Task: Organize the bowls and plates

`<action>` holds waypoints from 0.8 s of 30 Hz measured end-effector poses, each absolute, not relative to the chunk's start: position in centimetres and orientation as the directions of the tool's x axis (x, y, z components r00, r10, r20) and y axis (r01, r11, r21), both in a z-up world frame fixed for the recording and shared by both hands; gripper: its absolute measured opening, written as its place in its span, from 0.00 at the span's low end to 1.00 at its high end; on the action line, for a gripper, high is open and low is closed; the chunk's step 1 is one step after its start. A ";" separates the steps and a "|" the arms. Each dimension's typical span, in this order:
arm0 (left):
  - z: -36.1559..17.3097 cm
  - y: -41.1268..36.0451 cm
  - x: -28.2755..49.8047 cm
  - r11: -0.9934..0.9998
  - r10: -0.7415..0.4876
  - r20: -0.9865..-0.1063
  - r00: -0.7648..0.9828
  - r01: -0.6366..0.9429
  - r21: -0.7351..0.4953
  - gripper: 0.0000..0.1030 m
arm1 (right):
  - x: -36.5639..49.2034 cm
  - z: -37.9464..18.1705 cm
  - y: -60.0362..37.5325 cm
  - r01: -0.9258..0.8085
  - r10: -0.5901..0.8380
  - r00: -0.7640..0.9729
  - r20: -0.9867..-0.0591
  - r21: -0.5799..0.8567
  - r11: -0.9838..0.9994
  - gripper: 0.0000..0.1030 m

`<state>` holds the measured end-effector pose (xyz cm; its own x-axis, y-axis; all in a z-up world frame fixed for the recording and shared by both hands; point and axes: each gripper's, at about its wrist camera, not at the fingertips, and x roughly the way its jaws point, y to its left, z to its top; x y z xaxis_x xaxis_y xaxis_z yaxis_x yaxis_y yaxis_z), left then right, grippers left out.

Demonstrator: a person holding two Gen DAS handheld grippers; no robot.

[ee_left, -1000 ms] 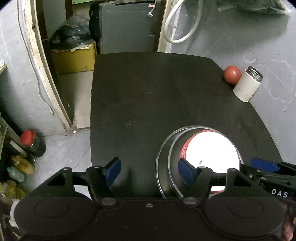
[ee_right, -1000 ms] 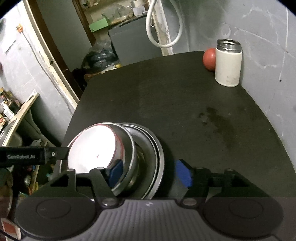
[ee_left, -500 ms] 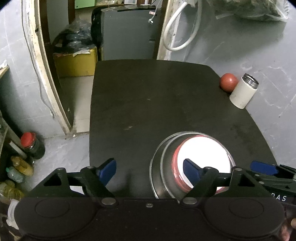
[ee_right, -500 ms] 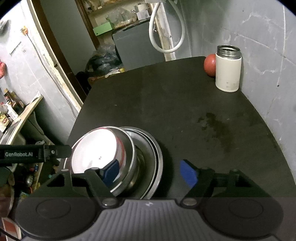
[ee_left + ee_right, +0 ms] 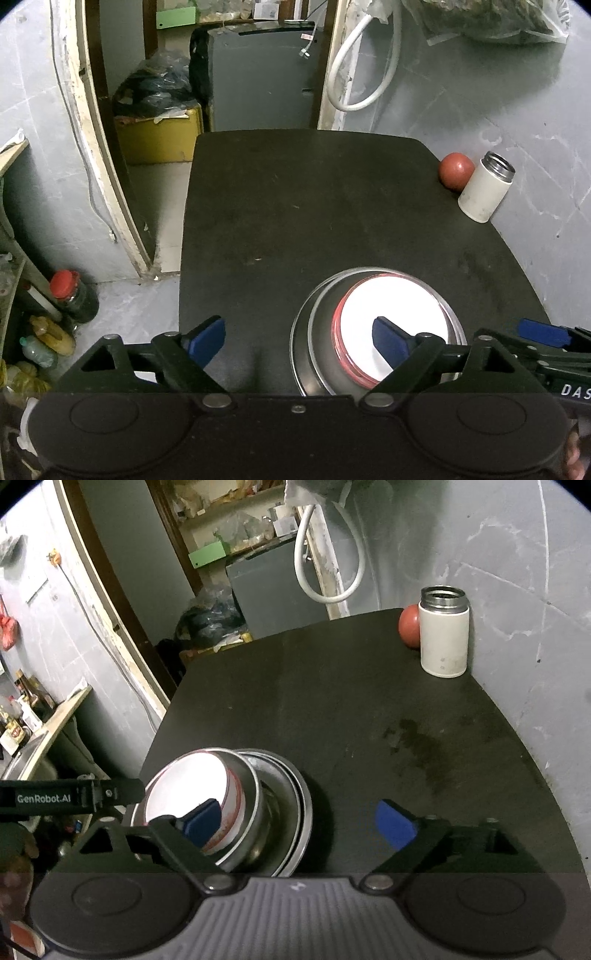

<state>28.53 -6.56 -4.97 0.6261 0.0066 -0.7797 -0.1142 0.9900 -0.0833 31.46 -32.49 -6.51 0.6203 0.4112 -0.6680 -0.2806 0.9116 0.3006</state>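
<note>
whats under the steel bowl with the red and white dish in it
The steel bowl sits on stacked steel plates; their rims show on its right side. How many plates, and anything beneath them, is hidden.

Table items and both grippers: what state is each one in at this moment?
left gripper: open, empty
right gripper: open, empty
red-rimmed bowl: nested in the steel bowl, upright
steel bowl: sits on the steel plates
steel plates: stacked on the table
white flask: upright, no lid
red ball: at rest beside the flask
</note>
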 end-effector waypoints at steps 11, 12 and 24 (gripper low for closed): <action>-4.1 -7.5 27.3 0.989 0.041 -0.754 0.656 -0.136 -0.064 0.97 | 31.0 -5.8 -33.6 -0.289 0.422 0.643 -0.639 0.308 0.906 1.00; -4.0 -7.6 27.2 0.988 0.044 -0.754 0.655 -0.140 -0.063 0.98 | 31.0 -5.7 -33.7 -0.290 0.424 0.644 -0.637 0.309 0.906 1.00; -2.6 -8.2 25.4 0.980 0.102 -0.722 0.684 -0.194 -0.045 0.99 | 29.8 -4.3 -33.6 -0.356 0.442 0.675 -0.591 0.263 0.896 1.00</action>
